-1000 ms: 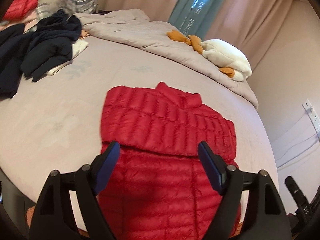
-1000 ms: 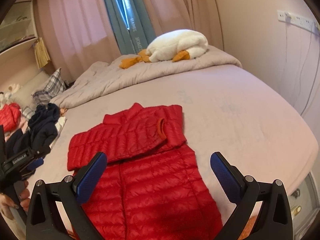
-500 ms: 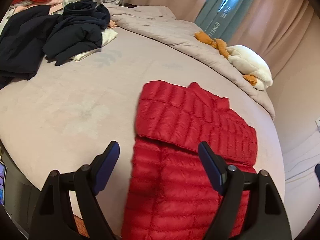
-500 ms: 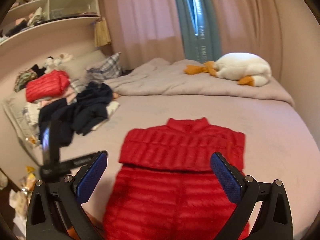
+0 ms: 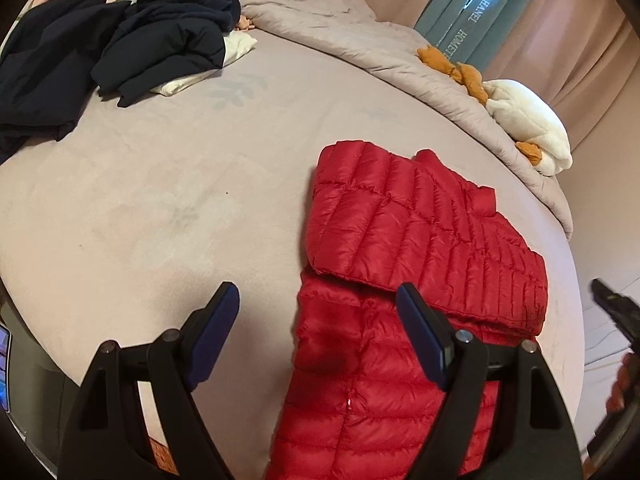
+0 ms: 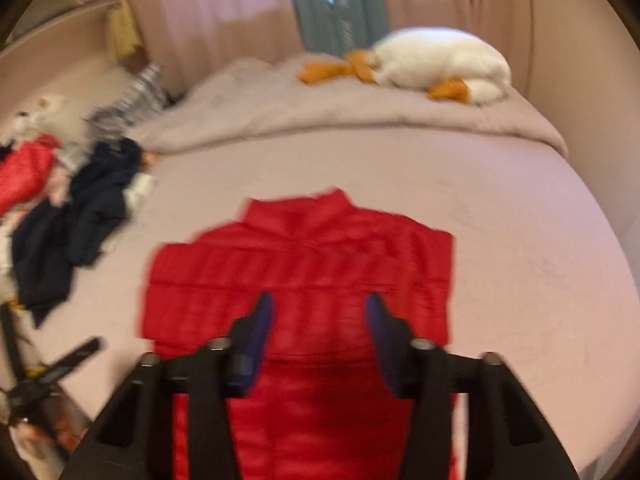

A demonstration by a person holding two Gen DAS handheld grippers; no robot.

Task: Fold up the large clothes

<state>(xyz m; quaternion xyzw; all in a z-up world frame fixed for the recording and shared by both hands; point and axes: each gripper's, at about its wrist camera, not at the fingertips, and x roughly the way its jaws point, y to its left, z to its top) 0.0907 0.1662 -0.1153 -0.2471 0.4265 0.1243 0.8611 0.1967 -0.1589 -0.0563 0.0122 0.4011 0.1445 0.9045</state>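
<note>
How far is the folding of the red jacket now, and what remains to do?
Done: the red jacket lies flat on the bed, its sleeves folded across the chest into a neat rectangle. In hand: nothing; the left tongs and the right tongs hover open over the lower part, gripping no fabric. Left: probably folding the bottom half up, then the dark clothes pile.

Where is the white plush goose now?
The white plush goose lies at the far side of the bed on the grey duvet, before the curtains, beyond the red jacket.
</note>
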